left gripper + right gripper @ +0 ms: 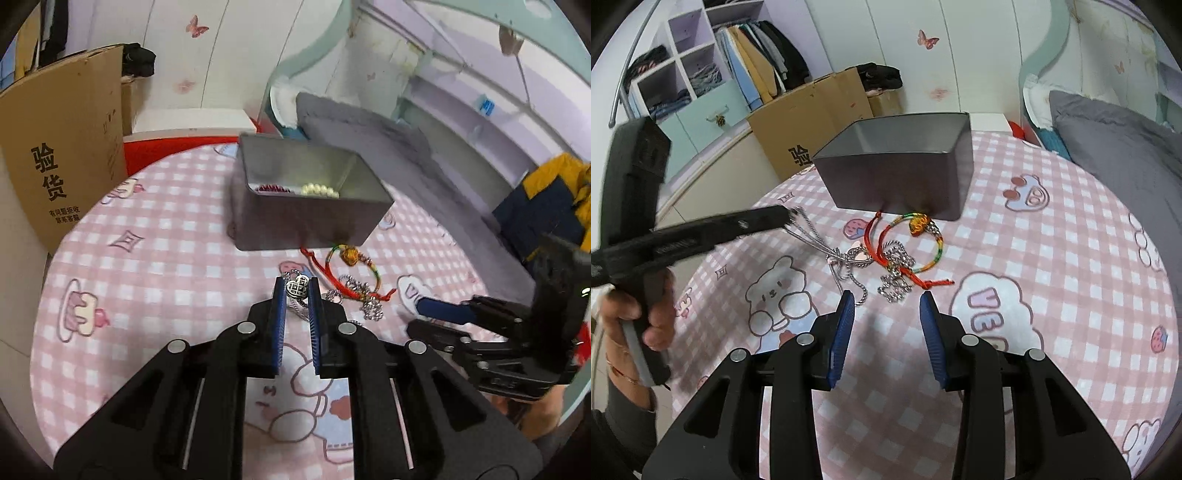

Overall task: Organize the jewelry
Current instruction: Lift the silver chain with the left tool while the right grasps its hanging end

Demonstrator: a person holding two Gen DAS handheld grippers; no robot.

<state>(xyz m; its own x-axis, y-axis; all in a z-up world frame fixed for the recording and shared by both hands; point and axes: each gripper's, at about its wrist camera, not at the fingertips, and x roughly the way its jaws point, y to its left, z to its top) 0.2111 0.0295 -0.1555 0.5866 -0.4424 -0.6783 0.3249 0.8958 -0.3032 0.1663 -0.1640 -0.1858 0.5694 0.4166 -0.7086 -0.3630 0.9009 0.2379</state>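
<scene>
My left gripper (297,291) is shut on a silver necklace with a heart pendant (297,287), lifted a little above the cloth; its chain (809,236) trails down to the pile. An open grey metal tin (306,192) stands behind, holding a pearl bracelet (320,190) and something red (273,188). In front of the tin lie a multicoloured cord bracelet (923,240), a red cord (875,240) and silver chains (897,280). My right gripper (888,299) is open and empty just before the pile.
The pink checked cloth (1052,229) covers a round table. A cardboard box (812,122) stands behind the tin on the left. A grey pillow (1108,140) lies at the right, a wardrobe (701,74) at the far left.
</scene>
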